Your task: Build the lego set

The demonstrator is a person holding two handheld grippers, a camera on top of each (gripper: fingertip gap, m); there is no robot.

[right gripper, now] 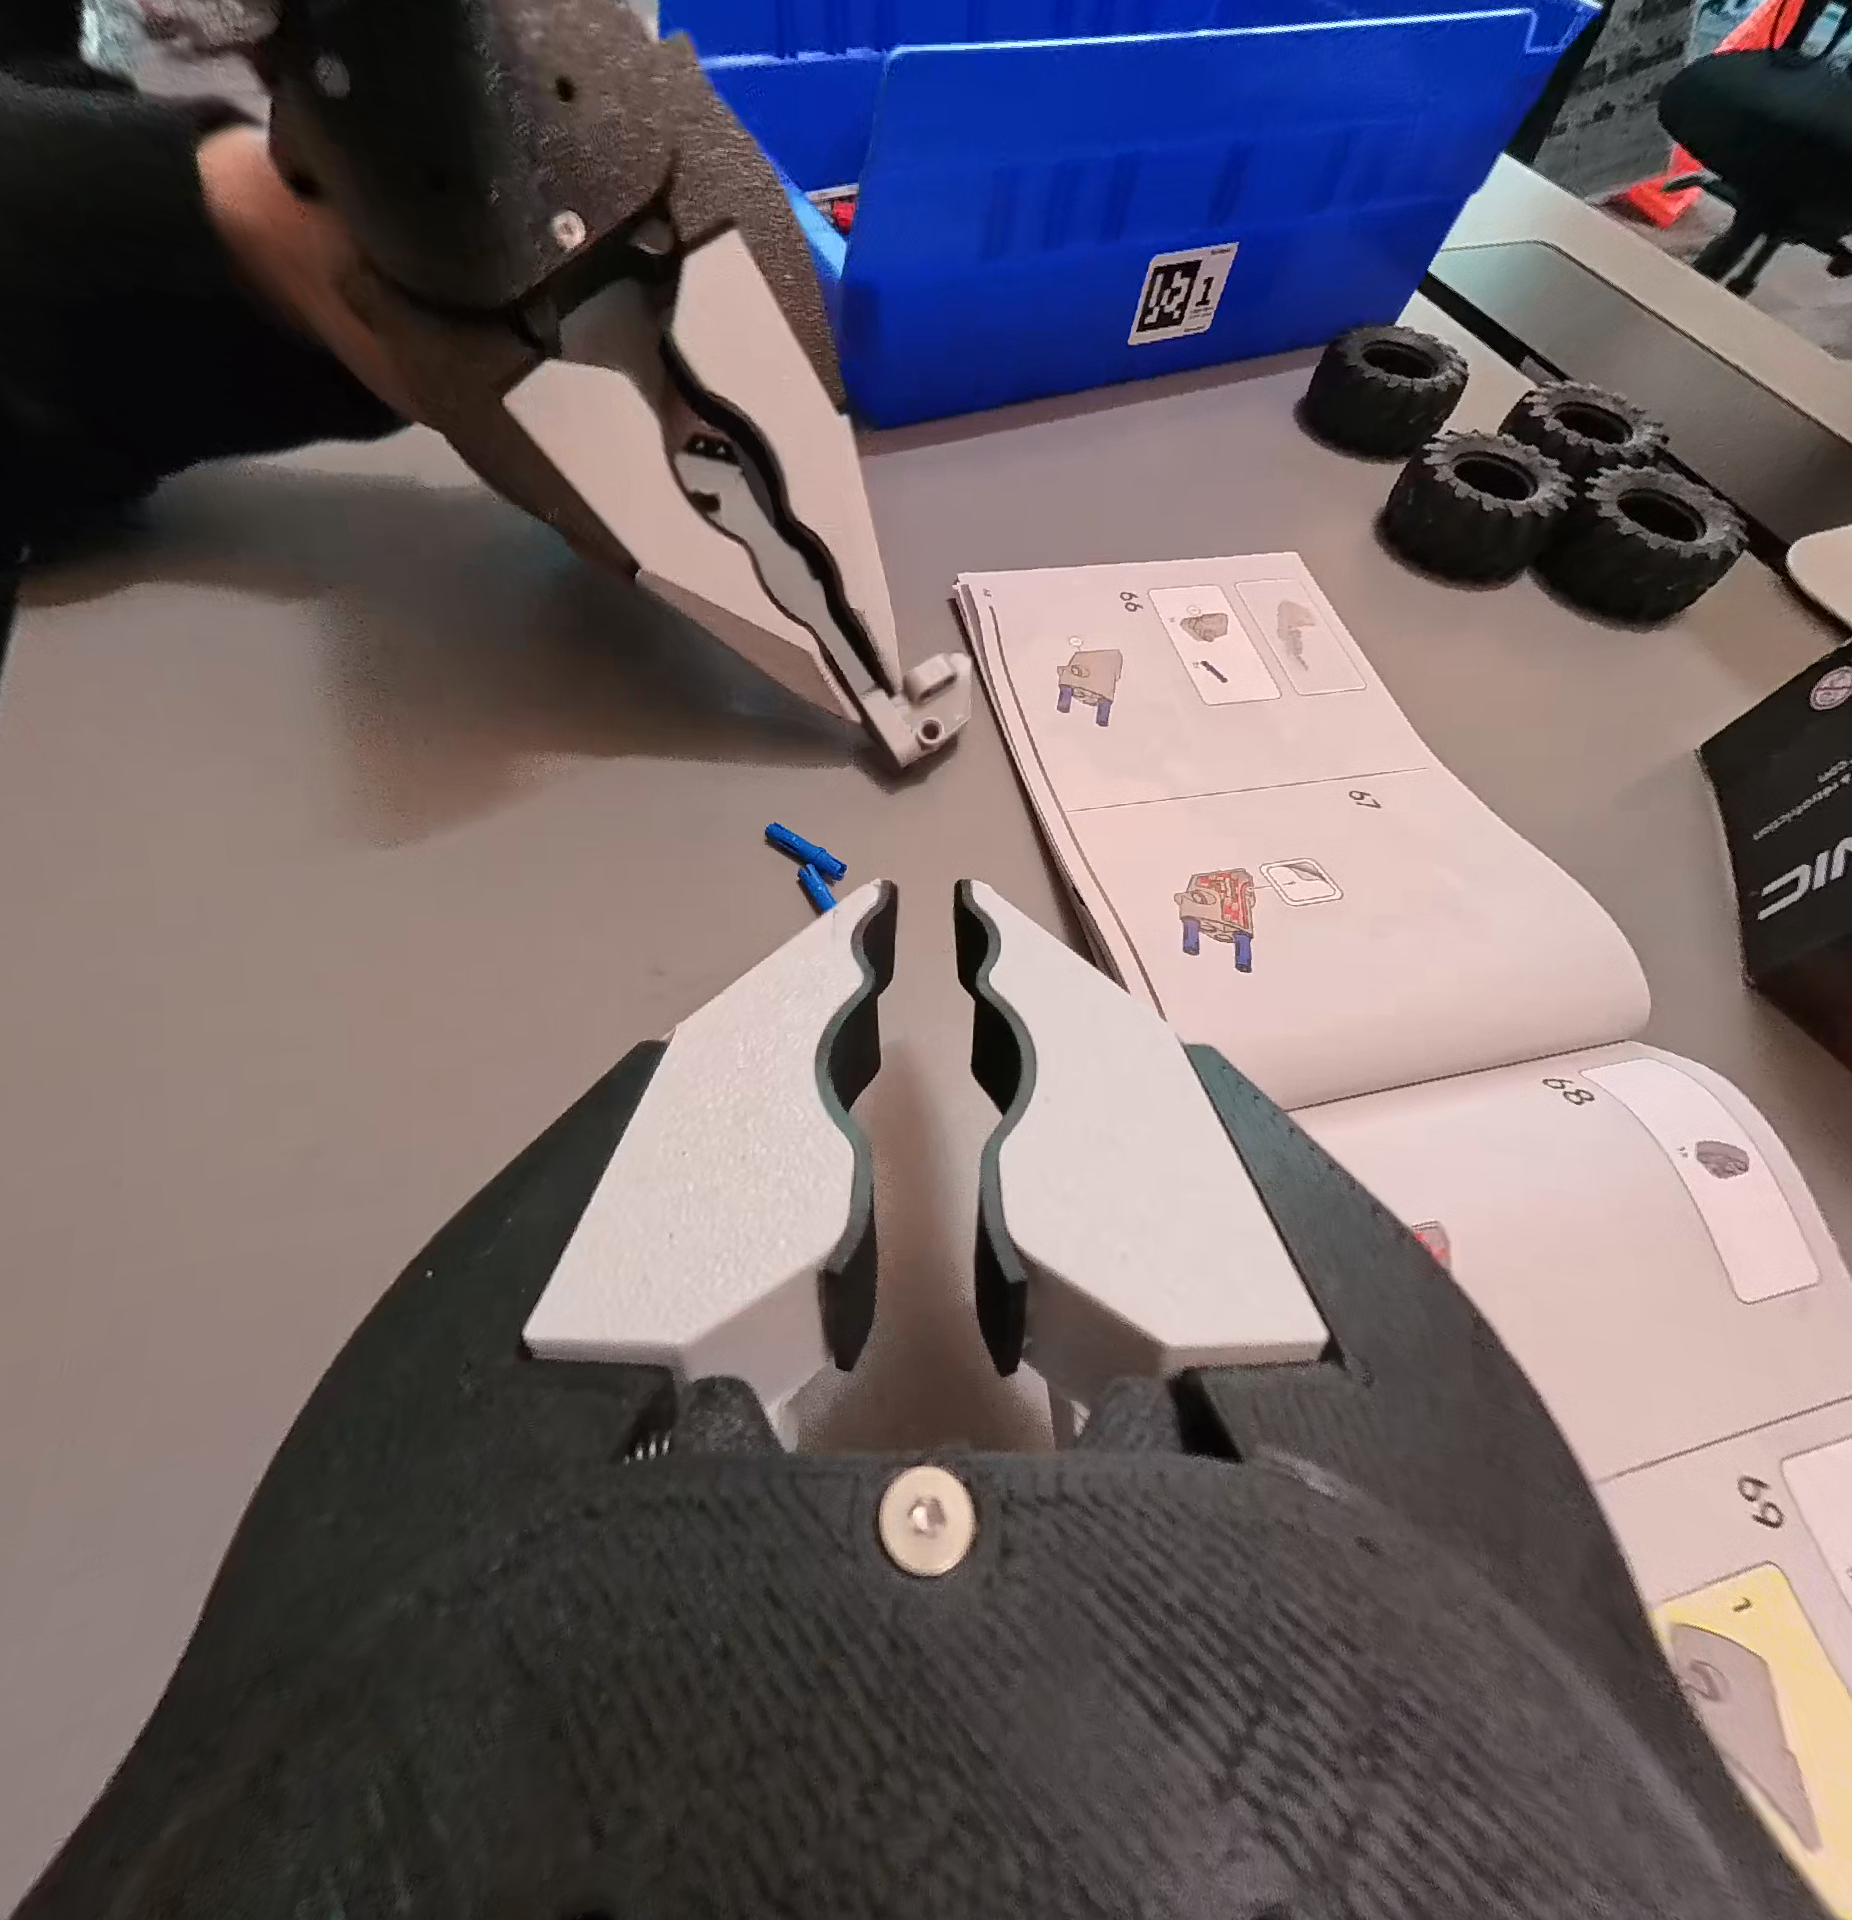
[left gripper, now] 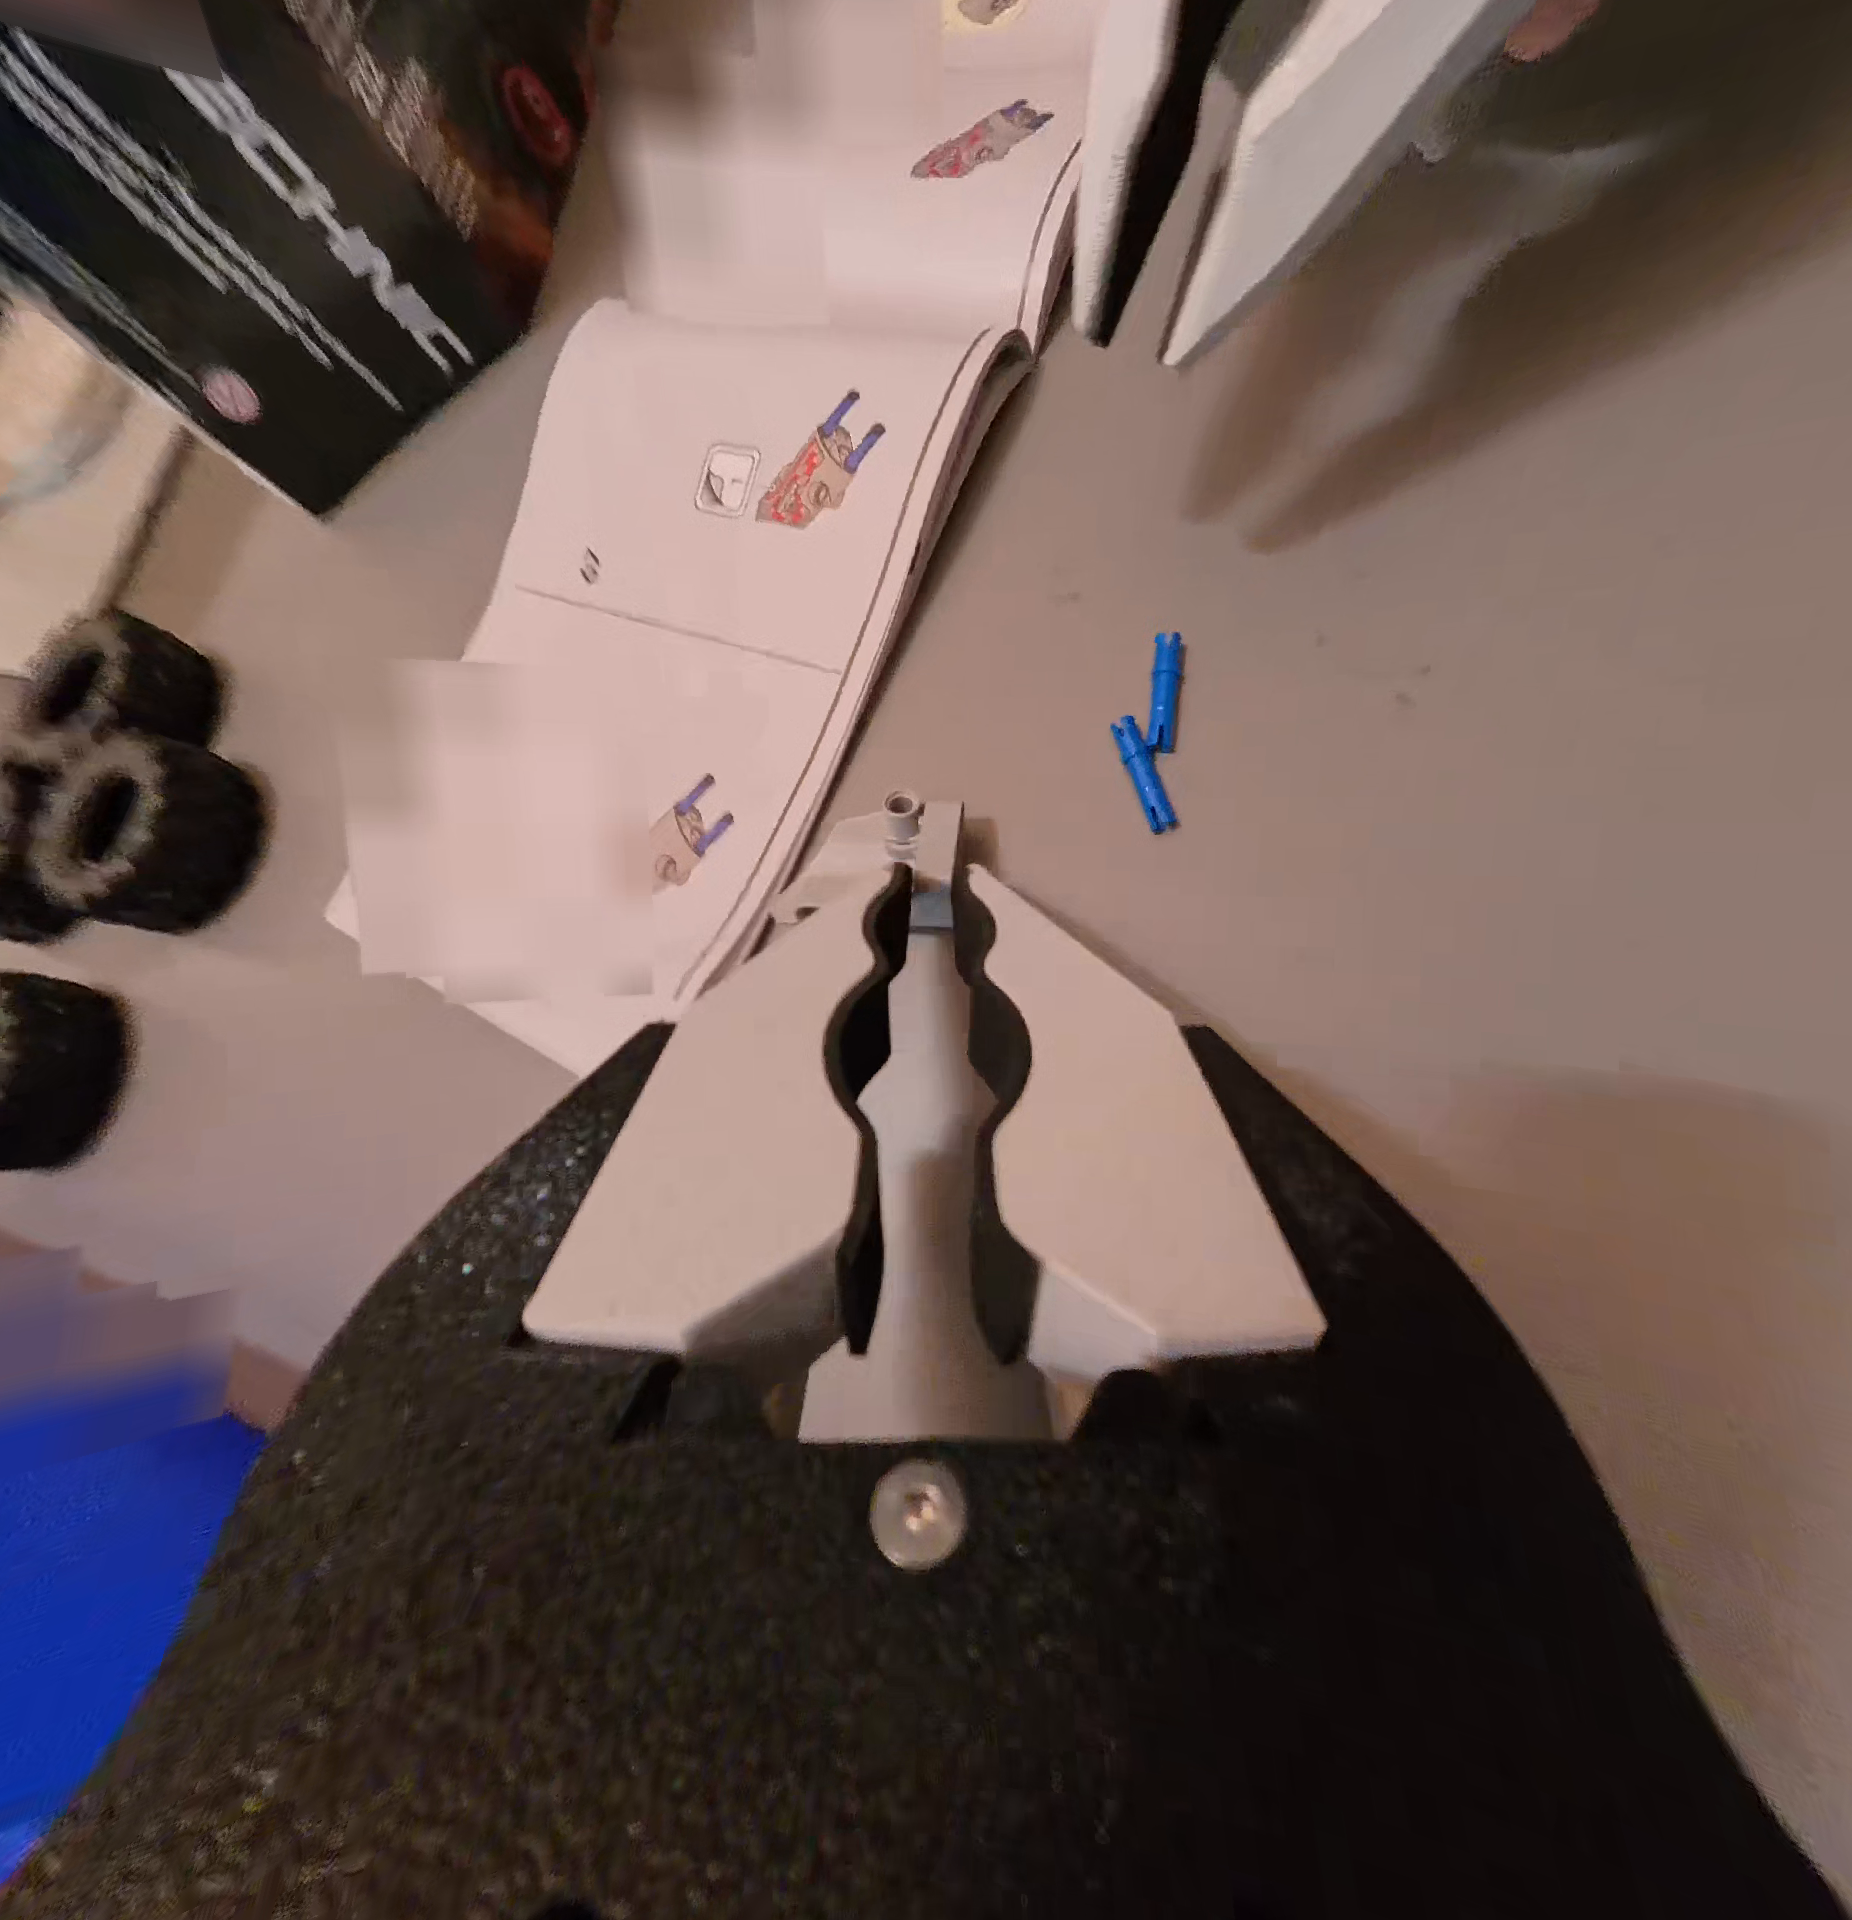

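My left gripper (left gripper: 927,883) is shut on a small grey lego piece (left gripper: 917,831) and holds it down at the grey table beside the instruction booklet (left gripper: 714,540). The right wrist view shows the same gripper (right gripper: 880,707) with the grey piece (right gripper: 932,717) at its tips. Two blue pins (left gripper: 1150,727) lie on the table to its right. My right gripper (right gripper: 922,894) is open and empty, just above the table, with the blue pins (right gripper: 808,857) close to its left fingertip. The open booklet (right gripper: 1317,831) lies to its right.
A blue bin (right gripper: 1109,208) stands at the far side of the table. Several black tyres (right gripper: 1524,478) sit at the far right, also seen left of the booklet (left gripper: 101,790). A black box (right gripper: 1805,831) lies at the right edge, and shows top left (left gripper: 226,260). The left gripper's tips are roughly 9 cm from the right gripper's.
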